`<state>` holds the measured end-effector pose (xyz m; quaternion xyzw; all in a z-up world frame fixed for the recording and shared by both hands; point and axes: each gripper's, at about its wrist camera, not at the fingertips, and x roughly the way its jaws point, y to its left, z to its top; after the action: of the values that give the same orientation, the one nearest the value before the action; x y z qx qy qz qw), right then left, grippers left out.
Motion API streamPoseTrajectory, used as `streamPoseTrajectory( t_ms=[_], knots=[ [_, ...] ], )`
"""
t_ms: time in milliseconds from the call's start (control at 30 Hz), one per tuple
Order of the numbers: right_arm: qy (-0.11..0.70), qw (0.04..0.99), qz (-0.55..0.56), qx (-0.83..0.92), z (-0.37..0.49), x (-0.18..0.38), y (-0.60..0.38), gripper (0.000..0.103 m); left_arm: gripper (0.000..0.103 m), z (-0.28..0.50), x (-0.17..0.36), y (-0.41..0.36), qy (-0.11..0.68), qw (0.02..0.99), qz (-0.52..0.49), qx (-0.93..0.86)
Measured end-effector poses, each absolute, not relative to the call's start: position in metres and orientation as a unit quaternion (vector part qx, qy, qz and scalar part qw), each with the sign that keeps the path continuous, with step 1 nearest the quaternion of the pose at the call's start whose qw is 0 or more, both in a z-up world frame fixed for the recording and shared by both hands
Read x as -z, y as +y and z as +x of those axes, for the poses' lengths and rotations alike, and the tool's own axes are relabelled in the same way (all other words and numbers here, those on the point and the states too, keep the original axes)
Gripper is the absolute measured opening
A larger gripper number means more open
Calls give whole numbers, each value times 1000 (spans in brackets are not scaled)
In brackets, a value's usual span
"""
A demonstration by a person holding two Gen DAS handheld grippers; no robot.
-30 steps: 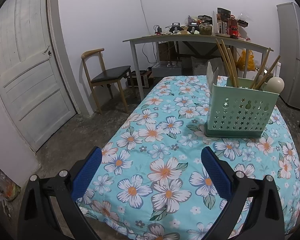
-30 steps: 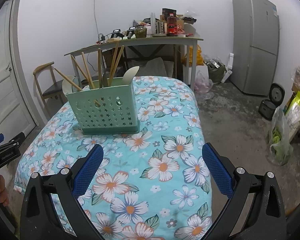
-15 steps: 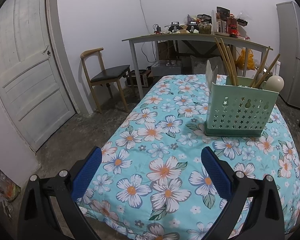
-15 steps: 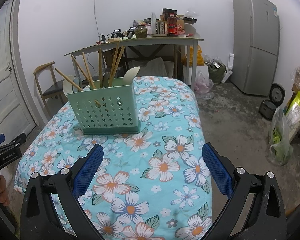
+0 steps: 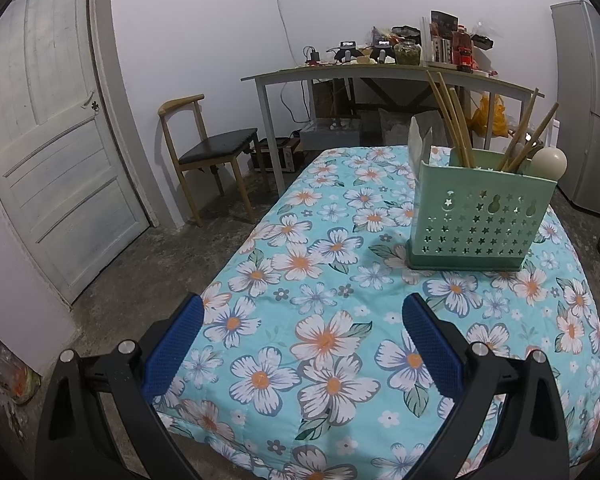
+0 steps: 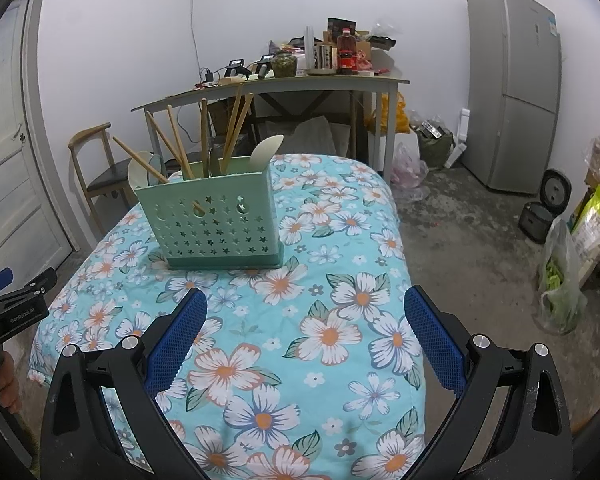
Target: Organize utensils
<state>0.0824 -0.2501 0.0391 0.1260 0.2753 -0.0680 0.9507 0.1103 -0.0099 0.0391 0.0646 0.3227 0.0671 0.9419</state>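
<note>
Left wrist view showed the left gripper (image 5: 302,318) spread wide, empty. At one o'clock stood a mint-green perforated caddy (image 5: 480,220) bristling with chopsticks (image 5: 452,124). The right gripper (image 6: 304,312) gaped empty too.

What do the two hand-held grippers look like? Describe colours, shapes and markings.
Each hand-held gripper, left and right, has a black angular frame with silver bolts and two blue textured finger pads. The left one carries small white lettering on its side, visible in the right wrist view.

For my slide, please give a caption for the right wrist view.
Open right claw above floral tablecloth, facing green utensil caddy holding chopsticks.
</note>
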Motion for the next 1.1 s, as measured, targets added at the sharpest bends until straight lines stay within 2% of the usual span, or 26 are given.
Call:
streamPoseTrajectory(
  t_ms=[1100],
  knots=[
    [274,951,125,64,84,-41,-249,95,97,111,-37,-8,328,940,62,-65]
  ],
)
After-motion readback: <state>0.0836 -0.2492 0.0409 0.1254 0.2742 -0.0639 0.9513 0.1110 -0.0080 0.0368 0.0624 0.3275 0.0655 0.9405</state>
